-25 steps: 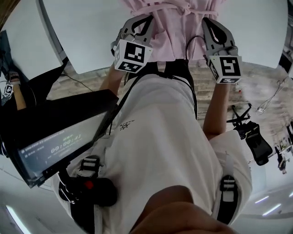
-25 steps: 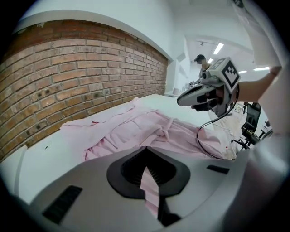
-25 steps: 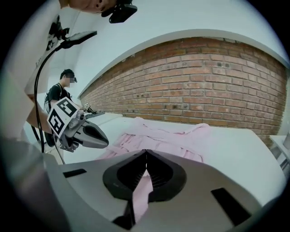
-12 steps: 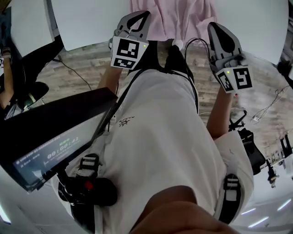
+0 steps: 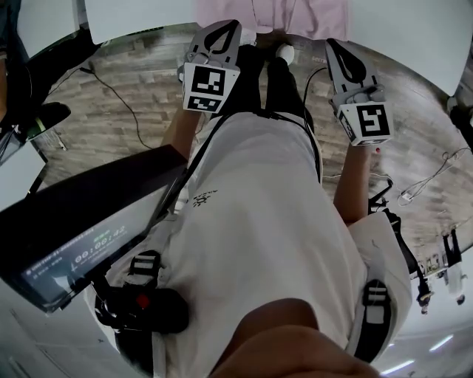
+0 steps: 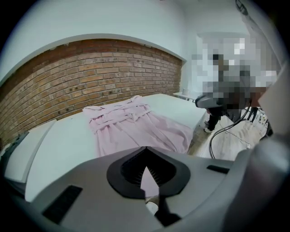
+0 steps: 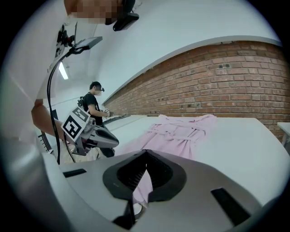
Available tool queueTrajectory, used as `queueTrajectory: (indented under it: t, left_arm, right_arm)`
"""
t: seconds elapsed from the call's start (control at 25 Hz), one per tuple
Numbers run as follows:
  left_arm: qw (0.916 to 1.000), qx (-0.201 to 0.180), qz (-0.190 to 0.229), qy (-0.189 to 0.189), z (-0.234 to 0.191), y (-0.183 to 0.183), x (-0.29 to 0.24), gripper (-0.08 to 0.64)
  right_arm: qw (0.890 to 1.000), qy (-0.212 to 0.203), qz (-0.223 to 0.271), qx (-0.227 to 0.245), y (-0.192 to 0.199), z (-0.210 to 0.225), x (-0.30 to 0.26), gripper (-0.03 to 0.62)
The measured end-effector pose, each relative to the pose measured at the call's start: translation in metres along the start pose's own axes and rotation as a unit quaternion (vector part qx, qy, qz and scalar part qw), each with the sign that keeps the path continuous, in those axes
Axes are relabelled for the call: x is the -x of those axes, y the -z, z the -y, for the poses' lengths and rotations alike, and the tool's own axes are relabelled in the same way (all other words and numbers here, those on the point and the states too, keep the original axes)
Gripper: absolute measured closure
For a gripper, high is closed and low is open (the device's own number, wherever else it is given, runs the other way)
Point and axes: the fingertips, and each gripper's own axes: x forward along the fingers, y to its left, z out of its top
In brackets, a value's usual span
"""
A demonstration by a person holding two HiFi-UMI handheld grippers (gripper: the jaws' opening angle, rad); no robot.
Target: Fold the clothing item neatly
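**Both grippers shut and empty, held short of the table where the pink garment lies**

The head view looks steeply down the person's white shirt (image 5: 251, 236). It catches only the near strip of the pink garment (image 5: 277, 13), at the top edge of the picture on the white table (image 5: 140, 18). It does show what the other two views do not. The left gripper (image 5: 225, 29) and the right gripper (image 5: 336, 50) hang over the wooden floor (image 5: 126, 96), on the near side of the table and apart from the cloth. The person's legs and a white shoe (image 5: 284, 52) are between them, and a black screen (image 5: 89, 229) juts out at the left.

The gripper views give the whole garment. In the left gripper view it lies spread flat on the table, its top end far off toward the brick wall (image 6: 90, 72). A tie (image 6: 120, 118) runs across its waist and its hem reaches the near edge. The right gripper (image 6: 201, 100) shows at the right, partly behind a mosaic patch. The right gripper view shows the same spread from the other side. It also shows the left gripper (image 7: 113, 141) in the air with its marker cube, carrying nothing, and a second person (image 7: 92, 105) far along the wall.

In the left gripper view that gripper's jaws are pressed together with nothing between them. The pink sliver in the slot below the tips is the garment beyond. The right gripper's jaws are likewise together and empty, with the same pink showing through from behind.
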Motion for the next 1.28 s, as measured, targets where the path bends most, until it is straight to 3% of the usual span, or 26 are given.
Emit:
queueTrajectory:
  t: [0.36,0.52,0.68,0.88,1.08,1.28]
  left_arm:
    - [0.9987,0.039,-0.028,-0.020,0.023,0.048,0.010,0.557]
    - [0.9947,0.067,-0.052,-0.057,0.013,0.077,0.011,0.557]
    - [0.9856,0.110,-0.085,-0.096,-0.007,0.116,0.008,0.552]
    - [0.9798,0.109,-0.113,-0.124,-0.028,0.153,-0.006,0.393]
    - [0.9792,0.087,-0.138,-0.121,-0.037,0.172,-0.024,0.364]
    - [0.9842,0.046,-0.119,-0.123,-0.049,0.155,-0.035,0.364]
  right_arm:
    - [0.996,0.074,-0.045,0.014,0.045,-0.006,0.006,0.588]
    - [0.994,0.092,-0.066,0.010,0.067,-0.005,0.010,0.588]
    - [0.988,0.126,-0.085,0.008,0.092,0.005,0.021,0.588]
    - [0.983,0.154,-0.098,0.005,0.105,0.018,0.029,0.554]
    - [0.979,0.164,-0.123,-0.004,0.127,0.027,0.030,0.488]
    - [0.970,0.197,-0.143,-0.014,0.148,0.056,0.030,0.416]
